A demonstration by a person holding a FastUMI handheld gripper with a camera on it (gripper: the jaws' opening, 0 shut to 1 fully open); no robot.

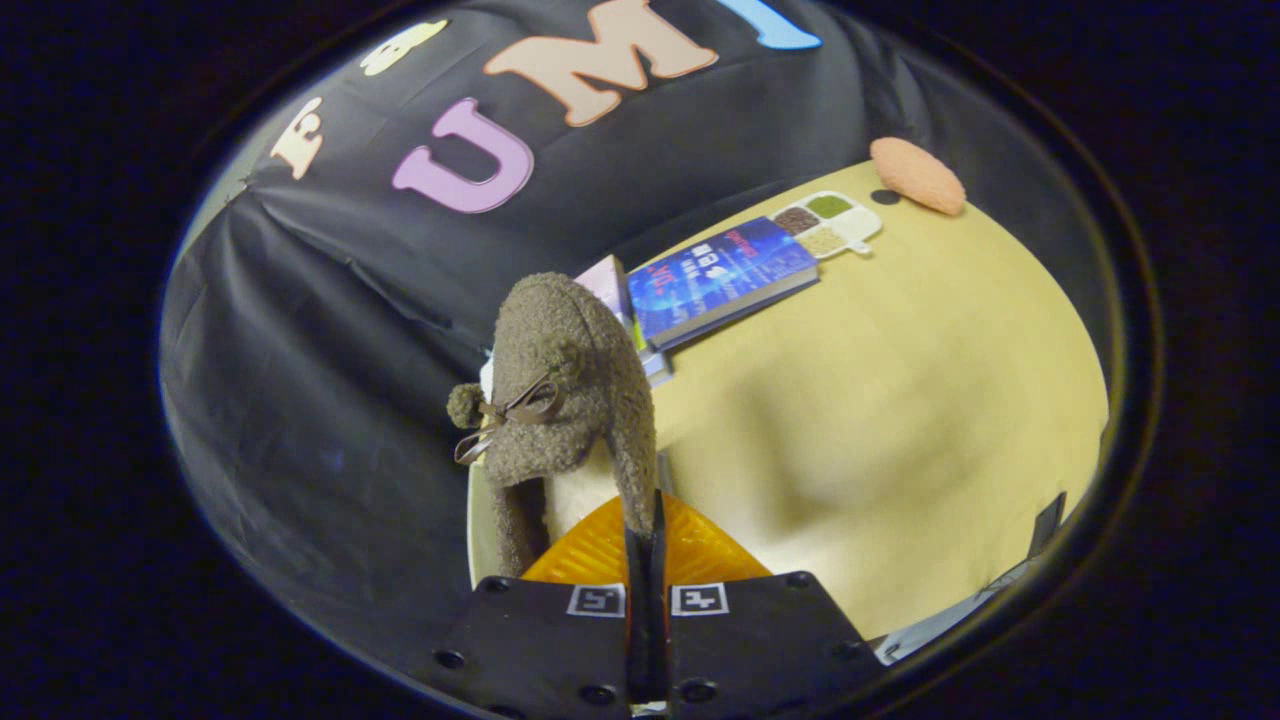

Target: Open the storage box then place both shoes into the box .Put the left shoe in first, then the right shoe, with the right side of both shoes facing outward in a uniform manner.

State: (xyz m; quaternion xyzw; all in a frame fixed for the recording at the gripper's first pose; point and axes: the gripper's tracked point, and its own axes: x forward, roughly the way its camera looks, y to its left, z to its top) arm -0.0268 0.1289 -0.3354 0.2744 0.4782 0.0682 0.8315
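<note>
A fuzzy brown shoe [565, 375] with a small bow and pompoms hangs in the air just ahead of my fingers, toe pointing away, its pale lining showing inside. My gripper [648, 545] is shut on the shoe's collar edge, both fingers pressed together on the fabric. The view is tilted, so the tan table [880, 420] slopes off to the right of the shoe. Behind the shoe's toe a pale box-like thing peeks out next to the books; I cannot tell whether it is the storage box.
A blue book [722, 280] lies on the table beyond the shoe, stacked by a lilac one [606, 280]. Farther off stand a white divided tray [828, 222] of grains and an orange oval sponge [917, 175]. Black cloth wall lies to the left.
</note>
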